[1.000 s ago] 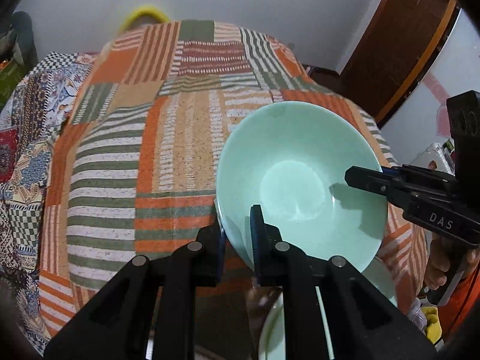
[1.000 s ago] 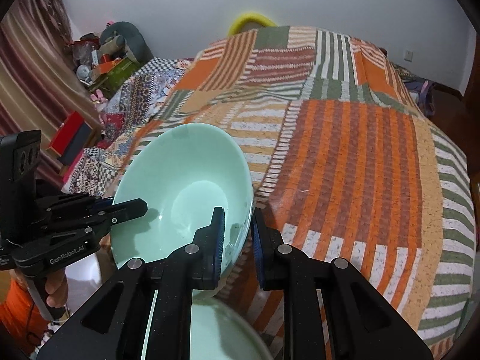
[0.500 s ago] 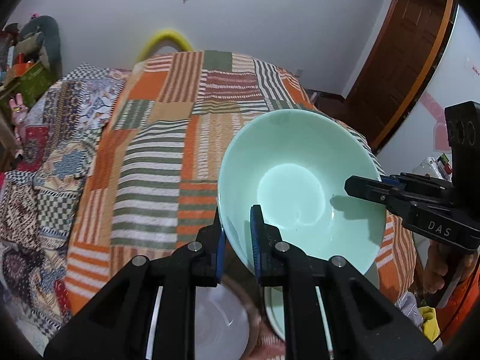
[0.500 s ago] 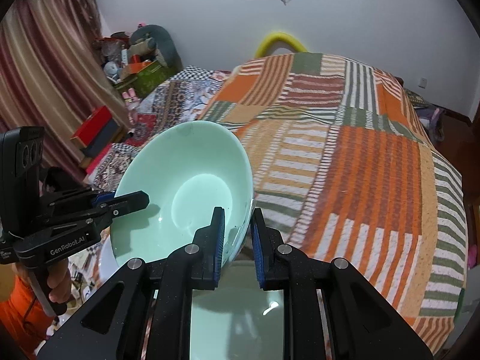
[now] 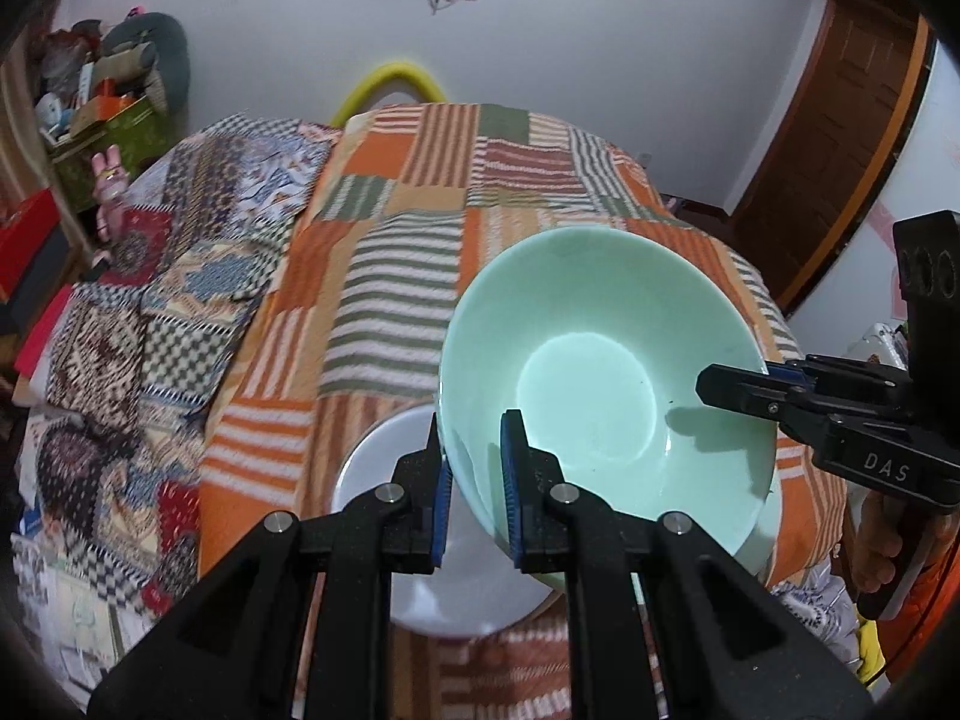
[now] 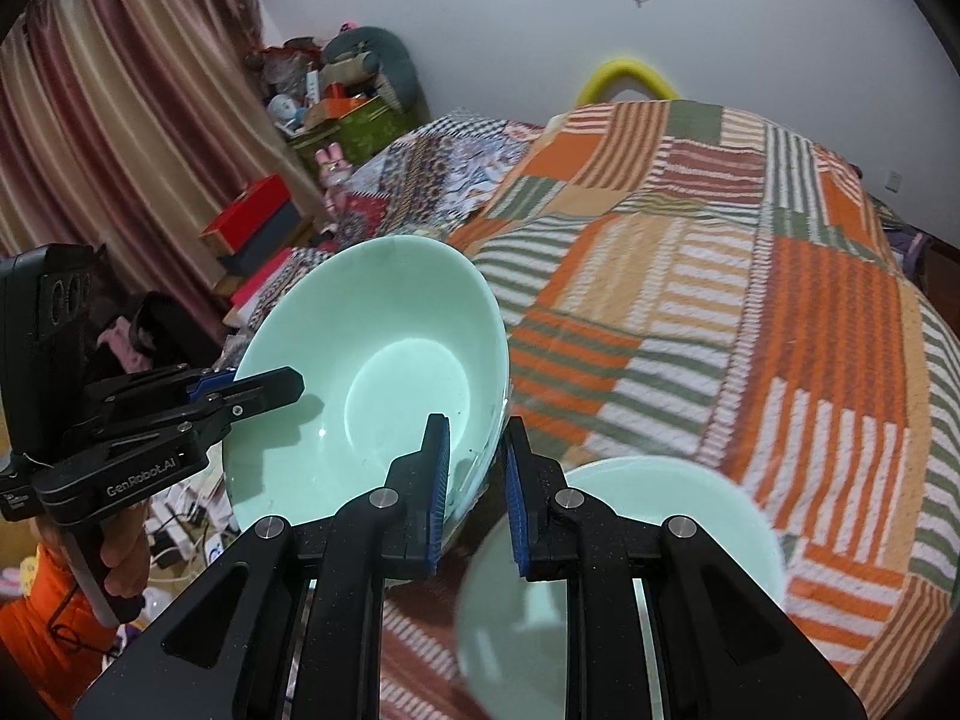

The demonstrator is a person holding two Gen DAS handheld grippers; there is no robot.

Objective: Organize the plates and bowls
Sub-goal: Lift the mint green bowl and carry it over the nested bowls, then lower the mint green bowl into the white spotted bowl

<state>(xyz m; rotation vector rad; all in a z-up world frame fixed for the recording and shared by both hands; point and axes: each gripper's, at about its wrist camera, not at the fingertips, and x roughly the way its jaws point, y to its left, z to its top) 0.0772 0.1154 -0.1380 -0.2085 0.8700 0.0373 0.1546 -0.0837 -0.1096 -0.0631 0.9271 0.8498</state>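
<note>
Patchwork blanket (image 5: pixel 420 276) behind. Mint bowl (image 5: pixel 600 384), frame centre, empty, rim pinched by left gripper (image 5: pixel 475 480) and right gripper (image 6: pixel 477 495); white plate (image 5: pixel 384 468) below.

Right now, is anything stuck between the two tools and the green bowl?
No. The left tool and the right tool each pinch the rim of the green bowl directly from opposite sides, with nothing visible in between.

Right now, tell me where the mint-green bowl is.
The mint-green bowl is held above the patchwork bedspread, its rim pinched by the left gripper and right gripper.
</note>
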